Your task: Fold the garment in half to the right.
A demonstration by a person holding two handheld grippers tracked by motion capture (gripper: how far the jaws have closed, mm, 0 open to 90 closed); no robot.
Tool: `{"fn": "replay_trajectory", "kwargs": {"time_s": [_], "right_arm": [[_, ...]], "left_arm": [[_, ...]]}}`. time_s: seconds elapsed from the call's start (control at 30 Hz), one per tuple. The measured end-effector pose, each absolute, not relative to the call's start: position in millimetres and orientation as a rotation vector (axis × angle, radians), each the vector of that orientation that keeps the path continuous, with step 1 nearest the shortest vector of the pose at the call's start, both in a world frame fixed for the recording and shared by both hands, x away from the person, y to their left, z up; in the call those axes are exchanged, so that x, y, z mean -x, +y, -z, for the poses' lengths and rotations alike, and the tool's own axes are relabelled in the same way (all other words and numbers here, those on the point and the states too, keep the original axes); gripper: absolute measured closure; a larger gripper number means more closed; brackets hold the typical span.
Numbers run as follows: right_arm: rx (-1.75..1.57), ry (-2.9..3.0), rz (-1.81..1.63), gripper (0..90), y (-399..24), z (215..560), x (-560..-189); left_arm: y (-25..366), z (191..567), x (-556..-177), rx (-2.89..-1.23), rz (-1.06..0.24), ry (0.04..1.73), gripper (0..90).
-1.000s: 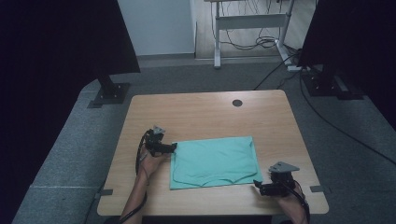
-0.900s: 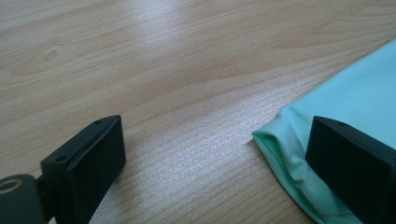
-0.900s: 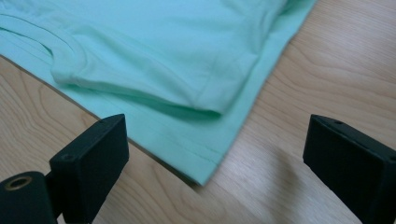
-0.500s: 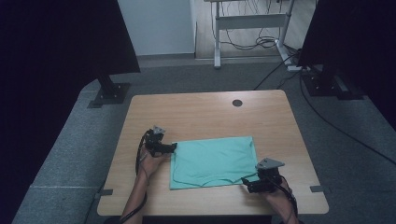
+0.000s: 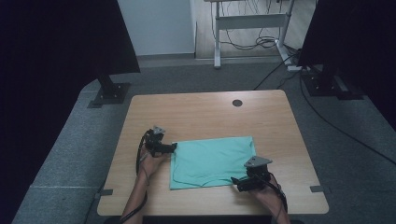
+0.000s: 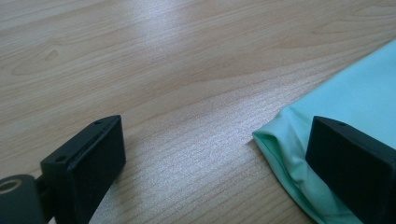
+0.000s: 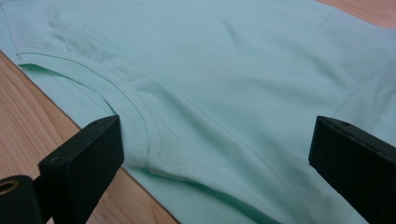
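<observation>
Where the person's forearms enter at the near edge of the wooden surface (image 5: 205, 112), the right gripper (image 5: 239, 182) sits closest, its jaws spread wide and pointing across the near right part of a mint-green shirt (image 5: 212, 161) that lies flat and folded. In the right gripper view the same gripper (image 7: 212, 154) hovers low over the cloth (image 7: 224, 70), with one jaw above the garment's near edge, where bare wood shows just beside it, and the other jaw over plain fabric; a curved, stitched neckline seam runs between and ahead of the jaws, and neither jaw visibly pinches anything. A little farther in, the left gripper (image 5: 169, 148) rests at the shirt's far left corner, held by a hand (image 5: 150, 163) just behind it. In the left gripper view its jaws also stand wide apart (image 6: 212, 154): one jaw is over bare surface (image 6: 163, 70), the other lies against the folded corner of the shirt (image 6: 285, 144), whose doubled hem reaches into the gap between them. Beyond both grippers, the far half of the surface carries a small dark round grommet (image 5: 237, 102) near its far edge.
</observation>
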State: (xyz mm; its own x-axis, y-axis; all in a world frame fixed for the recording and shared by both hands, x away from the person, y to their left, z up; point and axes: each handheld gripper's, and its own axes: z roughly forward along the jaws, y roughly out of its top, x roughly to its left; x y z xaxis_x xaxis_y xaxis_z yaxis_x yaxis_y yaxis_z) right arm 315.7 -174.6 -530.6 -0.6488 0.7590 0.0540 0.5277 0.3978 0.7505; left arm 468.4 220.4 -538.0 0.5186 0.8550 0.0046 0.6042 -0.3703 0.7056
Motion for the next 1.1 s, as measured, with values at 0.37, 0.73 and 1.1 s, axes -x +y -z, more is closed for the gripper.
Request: {"fn": "replay_trajectory", "kwargs": {"time_s": [0.37,0.73,1.1], "right_arm": [[-1.077,2.391,-1.143,1.9,-149.4,530.8,-318.3],[-0.999,2.444,-1.136,2.7,-124.3,532.1,-322.2],[-0.952,2.485,-1.155,2.0,-99.7,536.7,-325.6]], "left_arm": [[220.2,538.1,-468.1,-2.105,-0.495,1.185,5.0],[220.3,538.1,-468.1,-2.104,-0.494,1.186,5.0],[220.3,538.1,-468.0,-2.104,-0.495,1.186,5.1]]}}
